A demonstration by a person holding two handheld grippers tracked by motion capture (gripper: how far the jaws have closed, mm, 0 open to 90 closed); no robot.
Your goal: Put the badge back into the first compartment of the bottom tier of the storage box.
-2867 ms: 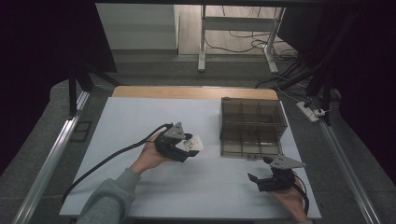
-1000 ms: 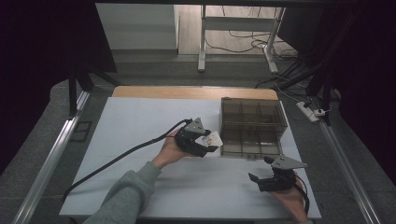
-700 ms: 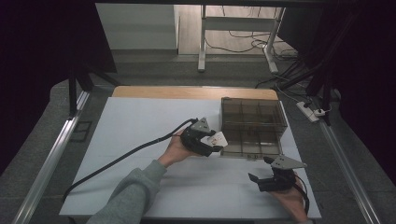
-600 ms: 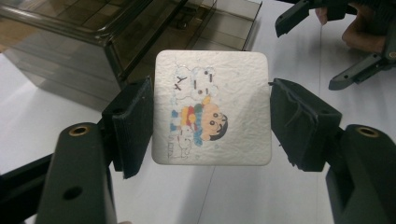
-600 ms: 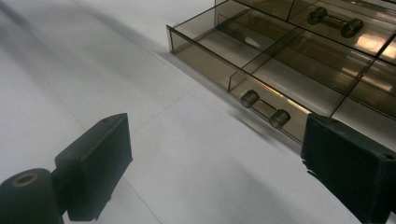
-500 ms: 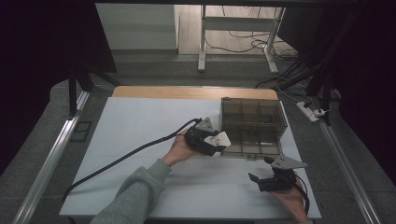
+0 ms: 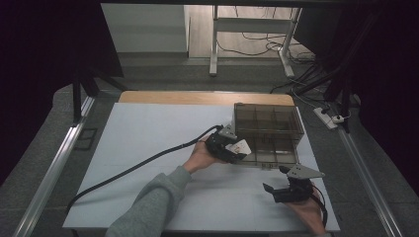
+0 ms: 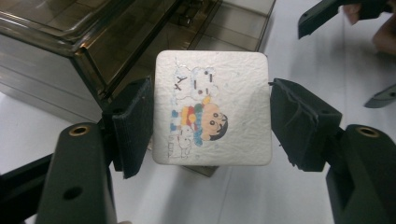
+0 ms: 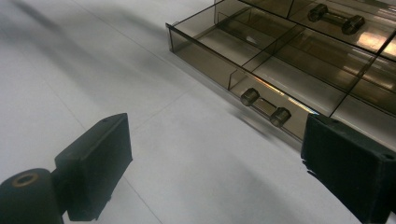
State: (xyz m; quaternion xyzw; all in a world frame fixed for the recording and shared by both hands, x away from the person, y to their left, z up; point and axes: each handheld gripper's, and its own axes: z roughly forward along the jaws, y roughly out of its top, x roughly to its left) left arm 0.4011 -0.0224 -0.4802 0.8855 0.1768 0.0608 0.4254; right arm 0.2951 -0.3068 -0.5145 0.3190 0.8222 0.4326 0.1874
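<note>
The left hand-held gripper point(image 8: 210, 116) is clamped on a square white card point(image 8: 212, 108) by its two opposite side edges. The card sits flat between the pads, face toward that gripper's camera, showing a printed cartoon figure. Its surface looks fibrous and matte, with rounded corners.

Position: just ahead of this gripper, and slightly below the card, is the smoke-tinted plastic drawer box point(image 8: 93, 32). In the high view the card point(image 7: 241, 146) sits over the open lower drawer point(image 7: 271, 150), at the front left of the box point(image 7: 267, 121).

Handling judgement: the card appears light and thin, likely pressed paper or a coaster board. It should be stiff enough to hold by the edges, but it may bow or buckle if squeezed harder. The matte face suggests fair friction against the pads point(image 8: 133, 126); slipping seems unlikely. It is not fragile in a drop, though the edges could dent. The present edge hold at mid-height is sound, since it keeps the card level for lowering into a compartment. Thickness cannot be confirmed from this face-on view.

The right hand-held gripper point(image 7: 289, 190) rests on the bench point(image 7: 148, 128) nearer the person, jaws apart and holding nothing. Ahead of it and to its right stands the drawer front with its small bar handle point(image 9: 265, 105). The drawer walls are thin clear plastic and probably slick; the handle is the sensible place to take hold.
</note>
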